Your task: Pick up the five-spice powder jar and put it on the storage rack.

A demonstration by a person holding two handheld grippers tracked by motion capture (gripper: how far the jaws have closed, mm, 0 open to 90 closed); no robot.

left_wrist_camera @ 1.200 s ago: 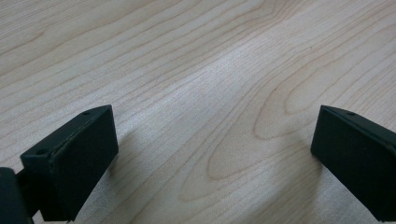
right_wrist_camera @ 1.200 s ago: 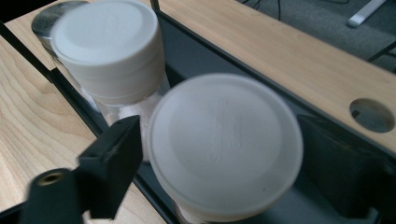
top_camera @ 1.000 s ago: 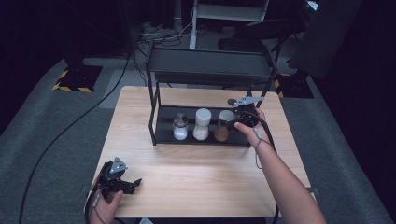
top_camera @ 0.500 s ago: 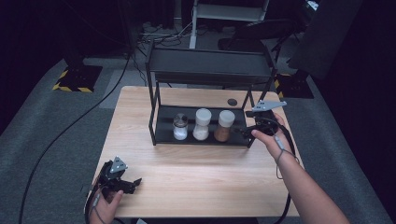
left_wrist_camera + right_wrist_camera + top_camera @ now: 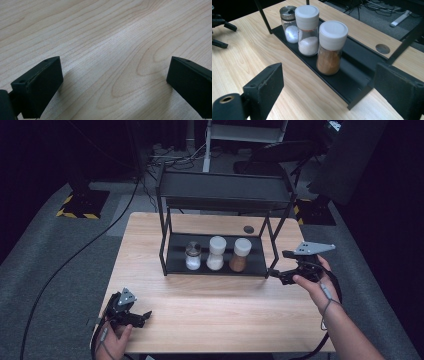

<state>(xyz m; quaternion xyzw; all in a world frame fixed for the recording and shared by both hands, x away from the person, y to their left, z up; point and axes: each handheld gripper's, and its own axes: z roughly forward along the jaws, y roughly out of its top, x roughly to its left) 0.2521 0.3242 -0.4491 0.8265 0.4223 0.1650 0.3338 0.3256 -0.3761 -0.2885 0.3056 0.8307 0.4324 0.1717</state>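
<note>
A black two-tier rack (image 5: pixel 220 265) stands on the wooden table (image 5: pixel 210 305). On its lower shelf (image 5: pixel 352 75) stand three jars in a row: a metal-lidded one with white grains (image 5: pixel 193 256) (image 5: pixel 289 23), a white-lidded one with white powder (image 5: pixel 216 253) (image 5: pixel 308 30), and a white-lidded one with brown spice (image 5: pixel 240 255) (image 5: pixel 330 47). My right gripper (image 5: pixel 280 272) (image 5: pixel 329 92) is open, just off the rack's right end, holding nothing. My left gripper (image 5: pixel 142 316) (image 5: pixel 112 82) rests open low over bare wood at the table's front left corner.
A dark round hole (image 5: pixel 248 229) (image 5: pixel 382 48) is in the tabletop behind the rack. The rack's upper shelf (image 5: pixel 225 190) overhangs the jars. Cables (image 5: pixel 65 265) run over the grey floor to the left. Black stands surround the table.
My right gripper has drawn back from the brown spice jar, out of the rack to its right end, leaving the jar on the lower shelf. The left gripper has stayed put.
</note>
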